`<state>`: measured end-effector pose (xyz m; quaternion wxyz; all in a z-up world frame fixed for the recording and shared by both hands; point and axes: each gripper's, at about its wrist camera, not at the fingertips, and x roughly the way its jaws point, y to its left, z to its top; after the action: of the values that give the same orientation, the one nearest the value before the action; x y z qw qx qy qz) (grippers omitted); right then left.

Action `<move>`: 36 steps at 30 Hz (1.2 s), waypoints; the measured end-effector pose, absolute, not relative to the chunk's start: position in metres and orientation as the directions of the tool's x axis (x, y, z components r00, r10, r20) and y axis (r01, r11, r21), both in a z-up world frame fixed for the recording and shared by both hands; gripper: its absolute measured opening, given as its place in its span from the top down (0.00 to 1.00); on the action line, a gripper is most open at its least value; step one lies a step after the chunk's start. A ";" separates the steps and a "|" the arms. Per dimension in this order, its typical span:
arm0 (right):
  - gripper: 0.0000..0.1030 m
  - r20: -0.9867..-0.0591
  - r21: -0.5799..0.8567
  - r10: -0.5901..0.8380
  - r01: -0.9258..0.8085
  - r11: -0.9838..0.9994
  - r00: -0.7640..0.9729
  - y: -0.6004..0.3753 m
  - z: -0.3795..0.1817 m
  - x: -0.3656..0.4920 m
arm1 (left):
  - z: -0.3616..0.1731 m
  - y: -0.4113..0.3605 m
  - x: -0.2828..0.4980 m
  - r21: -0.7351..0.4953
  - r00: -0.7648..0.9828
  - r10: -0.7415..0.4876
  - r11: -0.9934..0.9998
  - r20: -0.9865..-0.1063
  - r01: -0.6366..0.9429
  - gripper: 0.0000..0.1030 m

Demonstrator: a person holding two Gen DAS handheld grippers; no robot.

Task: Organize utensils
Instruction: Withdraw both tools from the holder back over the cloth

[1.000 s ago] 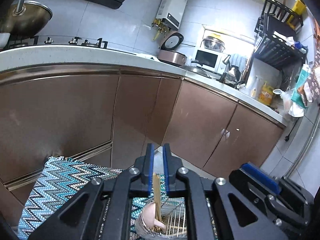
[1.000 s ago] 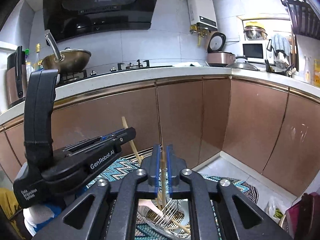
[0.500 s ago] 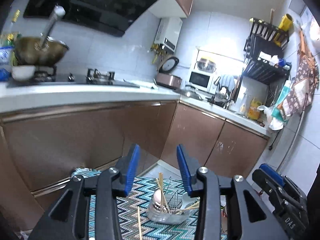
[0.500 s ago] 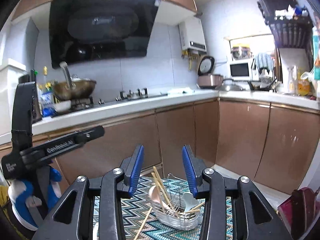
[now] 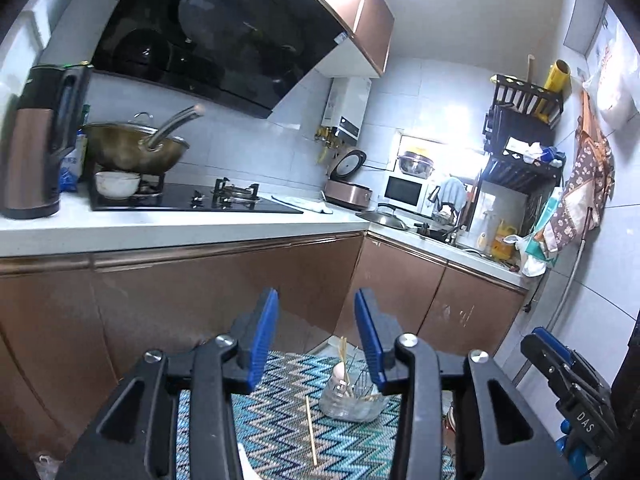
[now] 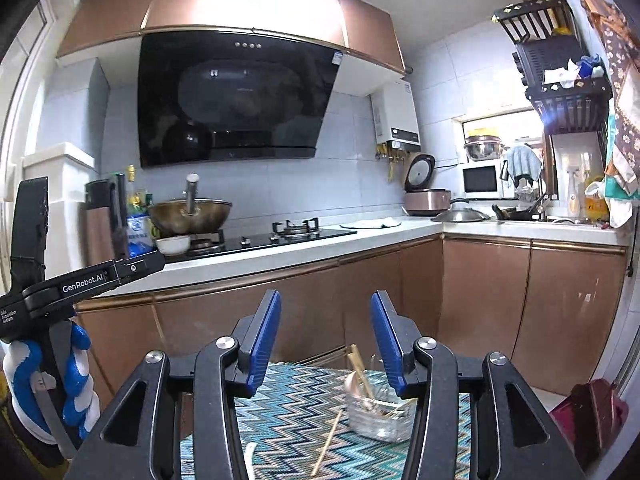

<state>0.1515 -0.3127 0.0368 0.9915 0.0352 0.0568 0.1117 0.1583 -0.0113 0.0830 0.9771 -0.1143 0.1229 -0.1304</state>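
A clear wire utensil holder [image 5: 352, 398] [image 6: 376, 416] stands on a zigzag mat [image 5: 280, 420] [image 6: 296, 408]. It holds a pink spoon [image 5: 339, 372] [image 6: 352, 382] and wooden chopsticks [image 5: 343, 346] [image 6: 358, 364]. One loose chopstick [image 5: 311, 432] [image 6: 328, 446] lies on the mat in front of it. My left gripper [image 5: 316, 294] is open and holds nothing, well back from and above the holder. My right gripper [image 6: 326, 296] is at a similar distance; its jaws are opening with nothing between them.
Brown cabinet doors [image 5: 224, 292] run behind the mat under a white counter [image 6: 280, 254] with a stove and a wok [image 6: 190, 214]. A hand in a blue and white glove [image 6: 76, 360] holds the left gripper. A dark red bag [image 6: 592, 412] sits at the right.
Both grippers let go of the chopsticks in the holder, opened, and pulled back and up. The holder now looks smaller and farther, and the counter top is in view.
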 end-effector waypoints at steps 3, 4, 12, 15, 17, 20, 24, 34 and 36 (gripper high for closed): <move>0.54 -0.108 0.088 0.232 -0.223 0.971 0.967 -0.308 0.034 0.142 | 0.076 0.001 0.147 -0.276 0.929 -0.287 0.936 -0.234 0.220 0.63; 0.54 -0.108 0.089 0.233 -0.224 0.971 0.966 -0.306 0.033 0.139 | 0.073 0.005 0.145 -0.282 0.928 -0.286 0.935 -0.240 0.215 0.63; 0.54 -0.135 0.109 0.262 -0.248 0.963 0.956 -0.297 0.013 0.128 | 0.032 0.027 0.145 -0.332 0.883 -0.304 0.925 -0.359 0.184 0.63; 0.54 -0.159 0.116 0.271 -0.255 0.960 0.949 -0.298 0.002 0.132 | 0.010 0.028 0.157 -0.344 0.849 -0.314 0.924 -0.425 0.169 0.63; 0.54 -0.174 0.123 0.274 -0.255 0.959 0.946 -0.299 -0.005 0.137 | -0.007 0.029 0.168 -0.346 0.825 -0.314 0.925 -0.471 0.155 0.63; 0.54 -0.210 0.136 0.277 -0.253 0.958 0.938 -0.303 -0.021 0.149 | -0.039 0.032 0.189 -0.360 0.775 -0.318 0.924 -0.546 0.125 0.63; 0.54 -0.276 0.159 0.280 -0.244 0.957 0.920 -0.308 -0.050 0.173 | -0.082 0.033 0.214 -0.369 0.715 -0.312 0.926 -0.625 0.081 0.63; 0.54 -0.417 0.218 0.292 -0.217 0.952 0.861 -0.315 -0.114 0.231 | -0.151 0.034 0.254 -0.324 0.642 -0.253 0.946 -0.724 0.007 0.63; 0.54 -0.433 0.226 0.294 -0.213 0.951 0.852 -0.316 -0.124 0.239 | -0.156 0.032 0.256 -0.306 0.652 -0.229 0.952 -0.723 -0.005 0.63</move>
<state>0.2388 -0.3157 -0.1245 0.9585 0.0849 0.2378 0.1323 0.2562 0.0324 -0.1561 0.8978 -0.1415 0.4125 -0.0623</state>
